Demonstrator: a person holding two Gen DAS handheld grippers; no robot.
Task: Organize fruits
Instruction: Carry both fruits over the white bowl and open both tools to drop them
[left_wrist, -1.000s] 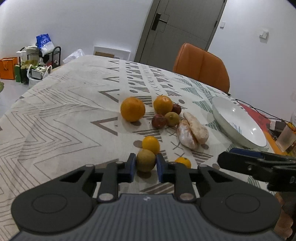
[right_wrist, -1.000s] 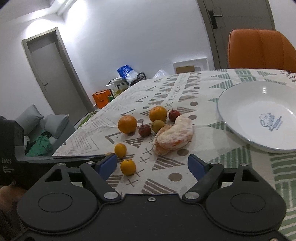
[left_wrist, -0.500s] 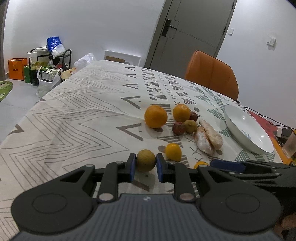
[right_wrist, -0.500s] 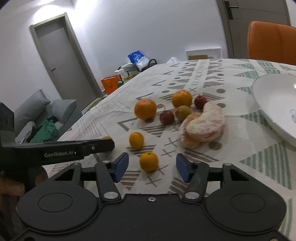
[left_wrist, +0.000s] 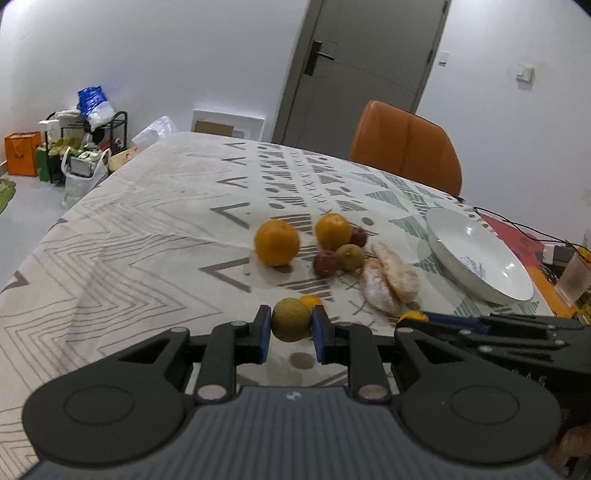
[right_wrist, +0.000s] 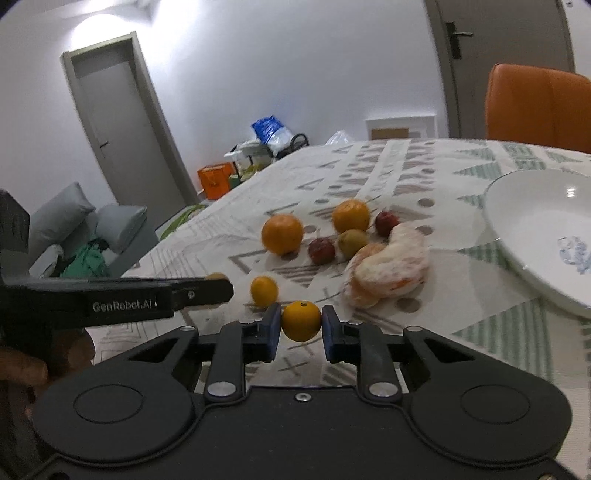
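My left gripper (left_wrist: 291, 328) is shut on a brown-green round fruit (left_wrist: 291, 319) and holds it above the patterned tablecloth (left_wrist: 147, 236). My right gripper (right_wrist: 300, 326) is shut on a small orange (right_wrist: 301, 320) low over the cloth. Another small orange (right_wrist: 263, 291) lies just beyond it. Two big oranges (left_wrist: 276, 242) (left_wrist: 332, 231), a dark red fruit (left_wrist: 326, 263), a green-brown fruit (left_wrist: 351, 256) and peeled citrus pieces (left_wrist: 391, 280) lie in a cluster mid-table. A white plate (left_wrist: 476, 254) sits to the right, with nothing on it.
An orange chair (left_wrist: 406, 147) stands at the far table edge. Cables and a cup (left_wrist: 572, 277) sit at the right edge past the plate. A cluttered rack with bags (left_wrist: 81, 147) stands on the floor at left. A grey sofa (right_wrist: 85, 236) is beyond the table's left side.
The right gripper moved forward and down and closed on the small orange. The left gripper lifted the brown-green fruit and shifted left, still shut on it.
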